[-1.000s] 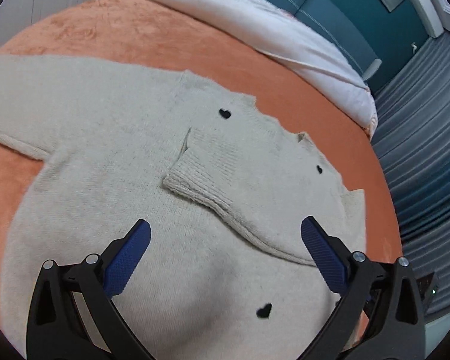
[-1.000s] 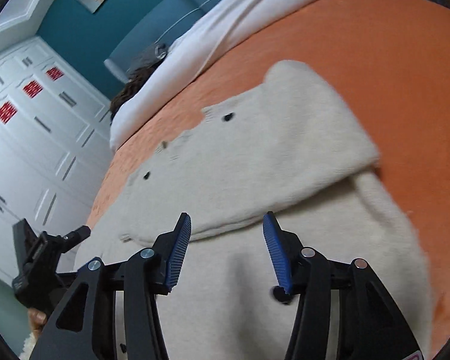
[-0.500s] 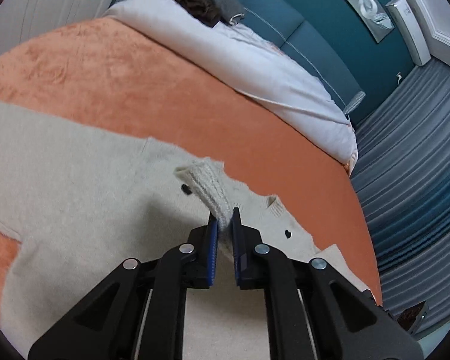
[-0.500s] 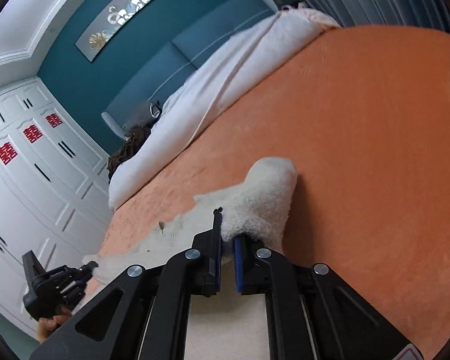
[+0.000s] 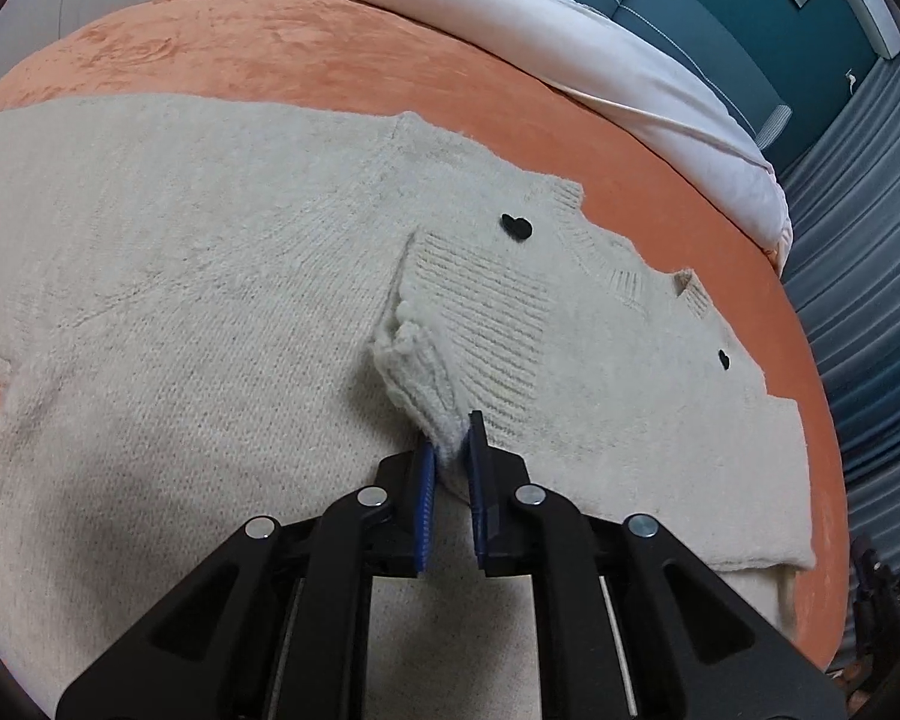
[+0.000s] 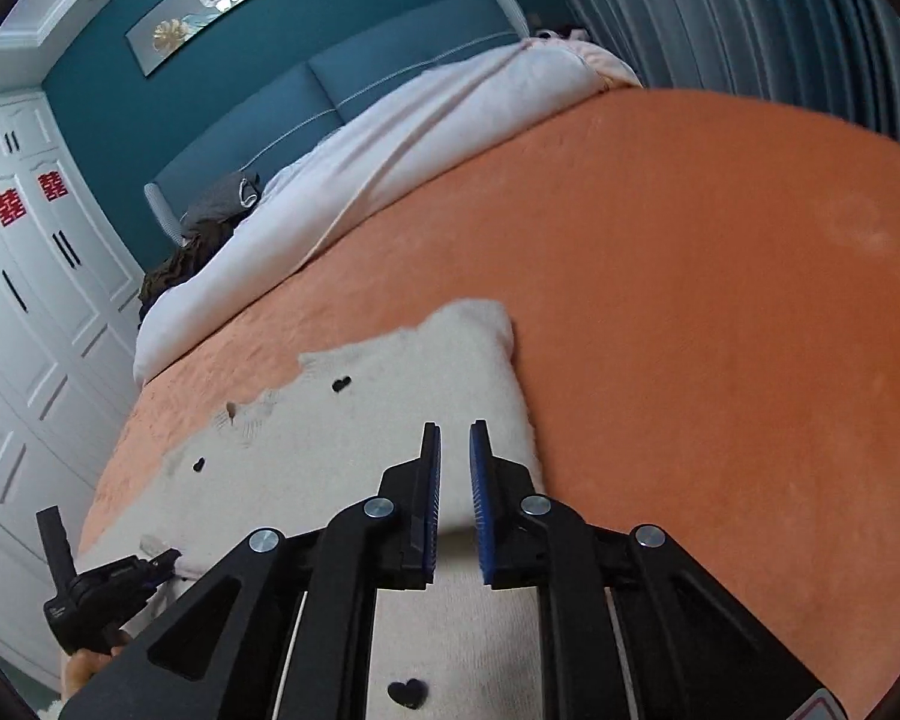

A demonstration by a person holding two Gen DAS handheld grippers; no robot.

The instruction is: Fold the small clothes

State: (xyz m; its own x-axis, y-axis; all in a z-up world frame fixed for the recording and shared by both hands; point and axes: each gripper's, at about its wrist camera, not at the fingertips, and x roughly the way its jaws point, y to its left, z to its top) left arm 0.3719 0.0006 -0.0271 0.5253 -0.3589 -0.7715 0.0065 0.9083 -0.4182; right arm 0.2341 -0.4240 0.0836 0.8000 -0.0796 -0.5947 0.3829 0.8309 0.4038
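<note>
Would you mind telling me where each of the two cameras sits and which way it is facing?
Left wrist: sits on the left gripper, looks along its fingers down onto the sweater on the orange bedspread; the fingers pinch the folded sleeve's cuff.
Right wrist: sits on the right gripper, looks across the sweater's folded shoulder toward the headboard and wardrobe; jaws nearly closed, nothing seen between them. The left gripper shows at lower left.
Shared: sweater, its heart buttons, bedspread, white duvet.

Hidden and cut off
The sweater [image 5: 210, 312] runs past the left edge; whether the right claw [image 6: 455, 438] pinches fabric is unclear.
</note>
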